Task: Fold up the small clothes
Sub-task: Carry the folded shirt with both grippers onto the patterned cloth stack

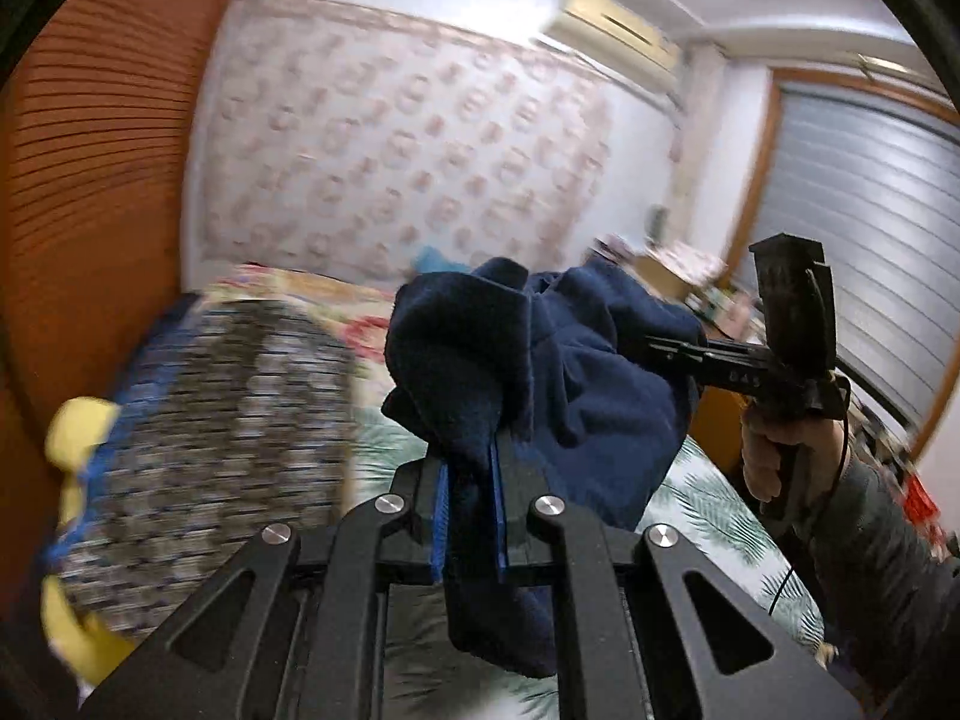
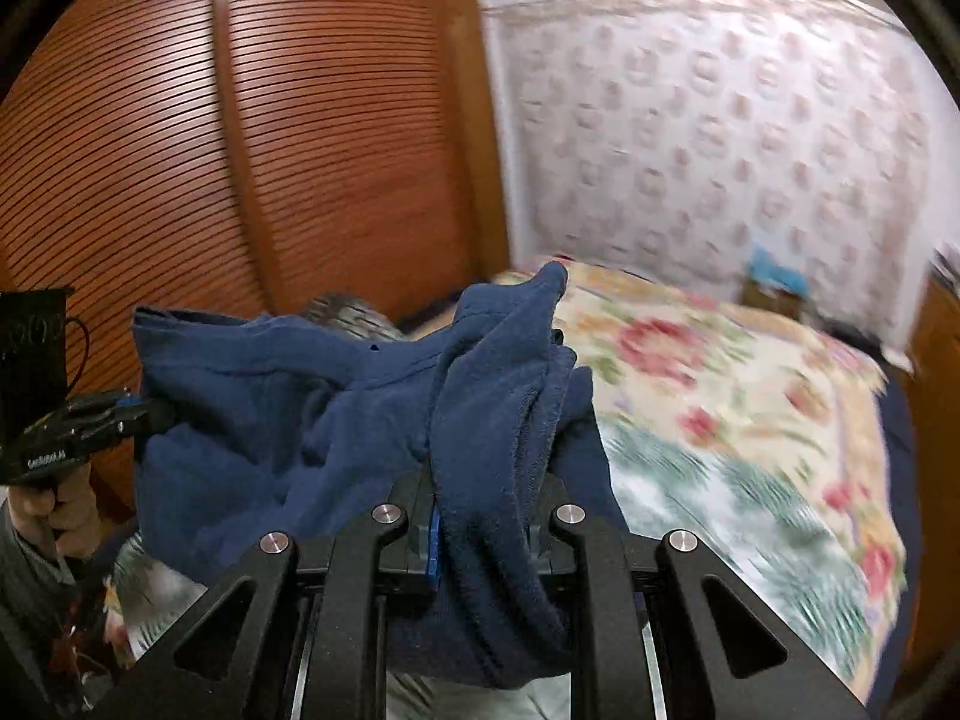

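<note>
A dark blue fleece garment [image 1: 576, 372] hangs in the air above the bed, held between both grippers. My left gripper [image 1: 471, 468] is shut on one bunched edge of it. My right gripper [image 2: 480, 498] is shut on another edge of the garment [image 2: 288, 408]. In the left wrist view the right gripper [image 1: 666, 354] comes in from the right with its fingertips buried in the cloth. In the right wrist view the left gripper [image 2: 144, 414] comes in from the left, clamped on the cloth's far side. The fabric sags and bunches between them.
Below lies a bed with a floral and leaf-print cover [image 2: 750, 420]. A patterned grey-blue blanket [image 1: 228, 420] and something yellow [image 1: 78, 438] lie at the left. A wooden slatted wardrobe [image 2: 270, 150] stands beside the bed. A window with blinds [image 1: 870, 240] is at the right.
</note>
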Motion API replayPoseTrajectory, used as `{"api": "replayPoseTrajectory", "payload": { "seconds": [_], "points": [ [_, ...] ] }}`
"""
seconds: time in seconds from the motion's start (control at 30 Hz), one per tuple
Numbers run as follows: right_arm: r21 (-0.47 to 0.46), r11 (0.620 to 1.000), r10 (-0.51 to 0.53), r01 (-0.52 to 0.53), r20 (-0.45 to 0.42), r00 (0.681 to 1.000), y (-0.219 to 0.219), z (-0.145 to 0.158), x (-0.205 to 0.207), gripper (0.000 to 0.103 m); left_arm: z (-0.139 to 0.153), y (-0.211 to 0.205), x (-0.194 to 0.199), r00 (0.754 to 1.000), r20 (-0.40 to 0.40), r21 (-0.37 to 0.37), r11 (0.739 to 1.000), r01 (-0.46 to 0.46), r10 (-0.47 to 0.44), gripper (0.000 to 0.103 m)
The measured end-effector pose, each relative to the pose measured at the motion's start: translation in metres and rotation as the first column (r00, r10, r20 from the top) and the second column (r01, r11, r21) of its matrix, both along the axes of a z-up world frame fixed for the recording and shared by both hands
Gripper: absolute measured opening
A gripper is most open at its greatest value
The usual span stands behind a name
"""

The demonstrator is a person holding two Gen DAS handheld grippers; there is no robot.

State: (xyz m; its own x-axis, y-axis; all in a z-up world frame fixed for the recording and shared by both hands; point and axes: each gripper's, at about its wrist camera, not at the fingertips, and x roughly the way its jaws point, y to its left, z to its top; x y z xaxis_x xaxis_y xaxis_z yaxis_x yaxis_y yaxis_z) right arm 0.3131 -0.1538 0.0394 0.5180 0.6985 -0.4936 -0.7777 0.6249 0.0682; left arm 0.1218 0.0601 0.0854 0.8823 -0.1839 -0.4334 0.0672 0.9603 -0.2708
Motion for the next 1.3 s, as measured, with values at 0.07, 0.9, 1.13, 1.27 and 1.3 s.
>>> {"api": "replayPoseTrajectory", "payload": {
  "seconds": [0.07, 0.9, 1.13, 1.27, 1.3],
  "points": [
    [-0.007, 0.998, 0.056, -0.056, 0.020, 0.998, 0.039, 0.004, 0.009, 0.017, -0.003, 0.023, -0.011, 0.998, 0.003, -0.015, 0.998, -0.058, 0.058, 0.012],
    [-0.146, 0.988, 0.065, -0.053, 0.080, 0.995, 0.260, -0.036, 0.121, 0.052, -0.055, 0.102, -0.056, 0.942, 0.016, 0.124, 0.934, -0.336, 0.336, 0.044],
    [-0.010, 0.990, 0.140, -0.140, 0.129, 0.982, 0.247, -0.022, 0.083, 0.054, -0.055, 0.094, -0.029, 0.963, 0.007, 0.195, 0.944, -0.265, 0.268, 0.083],
    [-0.065, 0.978, 0.203, -0.199, 0.079, 0.976, 0.266, -0.048, 0.080, 0.054, -0.084, 0.086, -0.002, 0.965, -0.110, 0.225, 0.952, -0.208, 0.237, 0.083],
    [-0.093, 0.976, 0.202, -0.195, 0.069, 0.977, 0.274, -0.057, 0.083, 0.054, -0.092, 0.085, 0.003, 0.962, -0.142, 0.228, 0.953, -0.199, 0.235, 0.083]
  ]
}}
